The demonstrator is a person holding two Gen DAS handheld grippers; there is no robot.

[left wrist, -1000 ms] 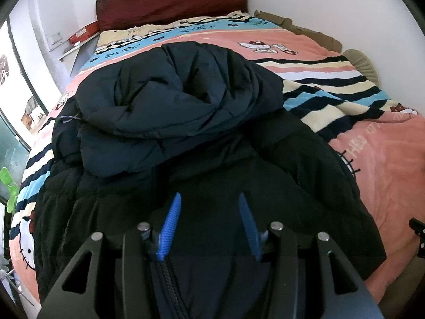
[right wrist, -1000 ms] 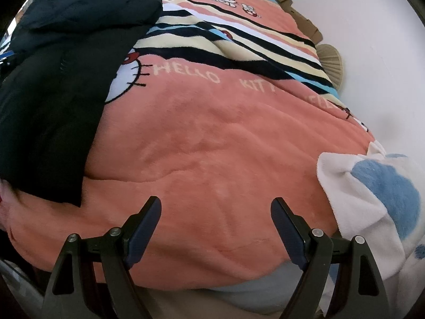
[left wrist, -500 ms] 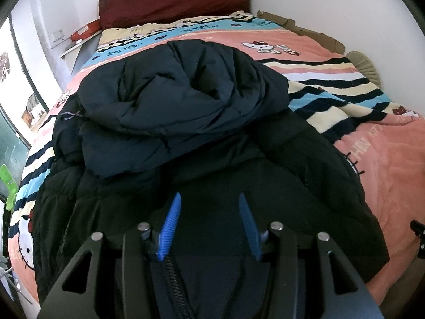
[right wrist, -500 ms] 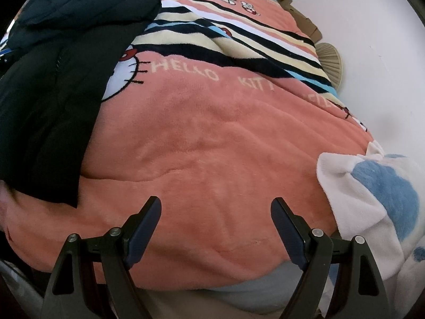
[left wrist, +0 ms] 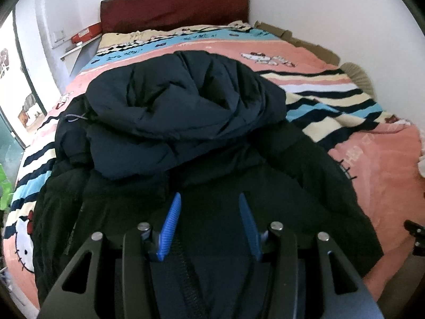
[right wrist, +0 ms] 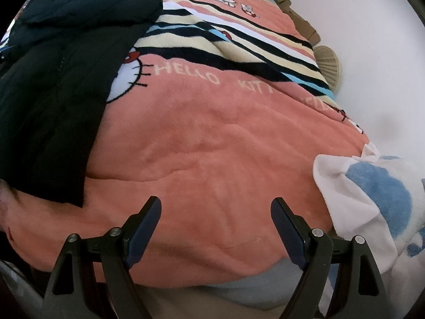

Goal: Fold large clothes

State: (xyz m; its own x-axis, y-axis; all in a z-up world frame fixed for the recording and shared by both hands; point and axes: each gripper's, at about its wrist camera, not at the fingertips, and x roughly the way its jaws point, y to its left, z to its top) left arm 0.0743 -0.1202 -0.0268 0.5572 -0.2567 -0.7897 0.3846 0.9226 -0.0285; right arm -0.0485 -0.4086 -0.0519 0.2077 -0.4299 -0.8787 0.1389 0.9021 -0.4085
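A big dark navy puffer jacket (left wrist: 186, 111) lies spread on the bed, its hood and upper part bunched in a heap toward the headboard. My left gripper (left wrist: 209, 199) hovers low over its near end. The jacket's zippered hem (left wrist: 186, 271) is bunched between its blue-padded fingers (left wrist: 170, 226), and the jaws stand partly closed on it. In the right wrist view the jacket (right wrist: 53, 79) fills the left side. My right gripper (right wrist: 216, 204) stands open above the bare pink blanket (right wrist: 212, 138), apart from the jacket, with nothing between its fingers.
The bed carries a pink striped cartoon blanket and ends at a dark red headboard (left wrist: 172, 5). A white wall runs along its right side, with a straw fan (right wrist: 328, 61) against it. A white and blue cloth (right wrist: 372, 199) lies at the near right corner. A red box (left wrist: 86, 33) sits on a shelf at far left.
The left gripper has drawn back a little with the hem still in it, so more of the headboard and wall shows. The right gripper has stayed where it was.
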